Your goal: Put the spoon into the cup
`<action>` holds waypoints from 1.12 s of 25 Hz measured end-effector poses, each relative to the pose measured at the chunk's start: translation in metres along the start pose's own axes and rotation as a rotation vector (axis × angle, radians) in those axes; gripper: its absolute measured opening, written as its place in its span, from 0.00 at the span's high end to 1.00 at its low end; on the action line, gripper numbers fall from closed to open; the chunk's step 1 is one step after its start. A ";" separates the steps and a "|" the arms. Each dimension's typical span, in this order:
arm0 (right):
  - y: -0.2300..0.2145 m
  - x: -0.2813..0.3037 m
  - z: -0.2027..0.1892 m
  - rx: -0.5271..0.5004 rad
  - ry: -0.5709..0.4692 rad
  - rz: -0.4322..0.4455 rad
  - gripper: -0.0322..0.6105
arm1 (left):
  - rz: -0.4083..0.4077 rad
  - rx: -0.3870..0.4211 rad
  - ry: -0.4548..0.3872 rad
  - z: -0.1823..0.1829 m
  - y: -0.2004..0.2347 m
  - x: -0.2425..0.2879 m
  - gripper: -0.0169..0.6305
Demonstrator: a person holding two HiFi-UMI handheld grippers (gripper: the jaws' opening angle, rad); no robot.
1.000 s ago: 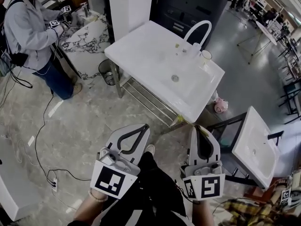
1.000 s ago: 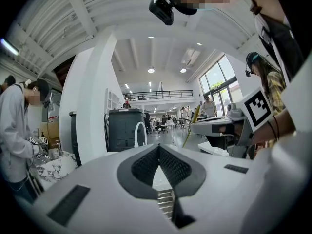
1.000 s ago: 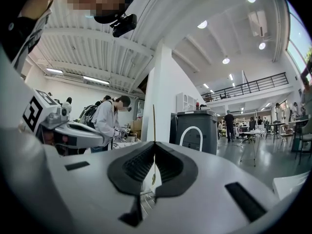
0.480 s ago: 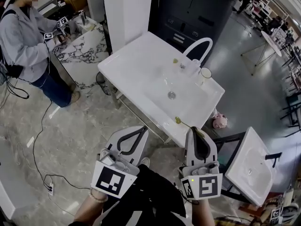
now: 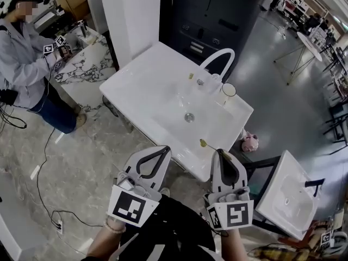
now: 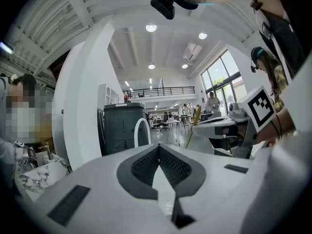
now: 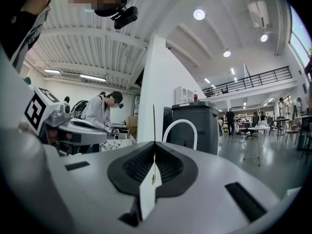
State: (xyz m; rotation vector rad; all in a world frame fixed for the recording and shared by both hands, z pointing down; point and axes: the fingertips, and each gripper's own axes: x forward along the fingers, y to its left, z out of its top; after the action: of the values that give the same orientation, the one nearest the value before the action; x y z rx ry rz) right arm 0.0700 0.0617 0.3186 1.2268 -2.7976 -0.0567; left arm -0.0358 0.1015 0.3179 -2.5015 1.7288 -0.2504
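In the head view my right gripper is shut on a thin yellow-green spoon. The spoon's bowl sticks out to the left past the tips, over the near edge of the white sink. In the right gripper view the spoon rises as a thin line from the closed gripper. A clear glass cup stands on the sink's far rim, right of the white arched faucet. My left gripper is shut and empty, held level beside the right one.
A person in a grey top works at a marble counter at far left. A white pillar and a dark cabinet stand behind the sink. A second white basin is at lower right, with a pink object on the floor.
The sink has drawn closer and shifted left in the head view. Both grippers keep their pose, and the spoon's bowl now reaches over the sink's near edge.
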 end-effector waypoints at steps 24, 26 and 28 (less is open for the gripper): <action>-0.087 0.041 -0.020 0.043 0.054 -0.320 0.94 | -0.355 0.011 0.004 -0.013 0.005 0.129 0.98; -0.090 0.048 -0.023 0.054 0.066 -0.355 0.94 | -0.395 0.025 0.003 -0.014 0.010 0.138 0.98; -0.091 0.055 -0.026 0.064 0.076 -0.391 0.94 | -0.435 0.036 0.004 -0.015 0.014 0.145 0.98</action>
State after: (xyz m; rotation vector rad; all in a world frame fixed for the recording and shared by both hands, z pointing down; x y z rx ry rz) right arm 0.1019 -0.0407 0.3422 1.7334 -2.4730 0.0544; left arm -0.0014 -0.0382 0.3423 -2.8211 1.1470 -0.3108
